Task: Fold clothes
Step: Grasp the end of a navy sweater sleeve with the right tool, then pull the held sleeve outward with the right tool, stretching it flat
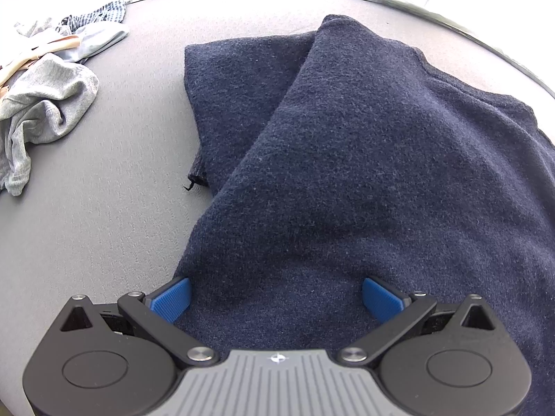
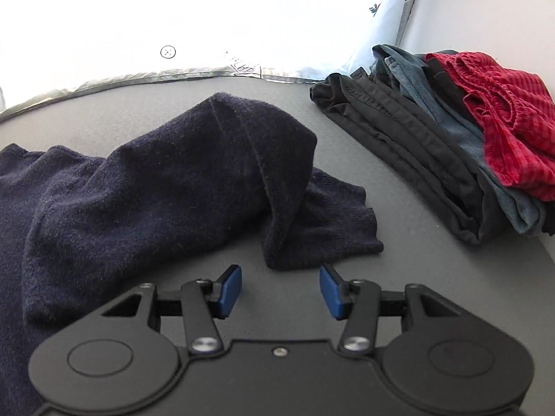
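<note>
On the grey bench (image 2: 433,277), a navy sweater (image 2: 138,180) lies with its sleeve cuff (image 2: 322,232) just ahead of the empty, parted right gripper (image 2: 281,286), while the left gripper (image 1: 276,300), wide open, sits over its body.

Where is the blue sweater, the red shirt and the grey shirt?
blue sweater (image 1: 347,173): left wrist view, middle of its body.
red shirt (image 2: 503,114): right wrist view, top of the folded pile.
grey shirt (image 1: 45,104): left wrist view, crumpled middle.

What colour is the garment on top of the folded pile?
Red with darker stripes, best in the right wrist view.
</note>
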A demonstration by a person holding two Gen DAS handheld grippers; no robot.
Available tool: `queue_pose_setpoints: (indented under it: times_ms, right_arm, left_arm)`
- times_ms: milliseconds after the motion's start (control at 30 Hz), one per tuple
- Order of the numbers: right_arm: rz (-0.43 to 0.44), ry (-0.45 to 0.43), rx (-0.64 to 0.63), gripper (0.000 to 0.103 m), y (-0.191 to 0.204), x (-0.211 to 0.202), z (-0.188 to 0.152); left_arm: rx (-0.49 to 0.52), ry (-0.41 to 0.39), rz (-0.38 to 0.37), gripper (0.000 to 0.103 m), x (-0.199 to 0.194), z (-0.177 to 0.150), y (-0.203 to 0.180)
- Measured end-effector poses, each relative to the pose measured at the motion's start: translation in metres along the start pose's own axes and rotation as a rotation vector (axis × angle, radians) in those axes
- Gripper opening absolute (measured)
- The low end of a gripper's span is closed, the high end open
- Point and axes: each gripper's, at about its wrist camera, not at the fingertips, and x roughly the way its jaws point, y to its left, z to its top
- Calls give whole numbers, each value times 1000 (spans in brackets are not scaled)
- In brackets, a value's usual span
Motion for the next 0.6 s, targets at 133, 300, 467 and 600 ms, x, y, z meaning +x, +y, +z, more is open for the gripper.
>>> queue_pose_setpoints:
  times_ms: [133, 300, 467, 600]
  right_arm:
    - [-97, -32, 1, 47, -11, 17, 30]
    - [-190, -149, 22, 47, -26, 46, 99]
    - [-193, -253, 36, 50, -16, 71, 161]
    - [-67, -328, -4, 66, 6, 71, 181]
  left_arm:
    - [-2, 14, 0, 103, 1, 3, 0]
    - [-14, 36, 5, 103, 2, 6, -1]
    - [-15, 71, 5, 103, 5, 13, -1]
    - [-12, 99, 4, 103, 7, 19, -2]
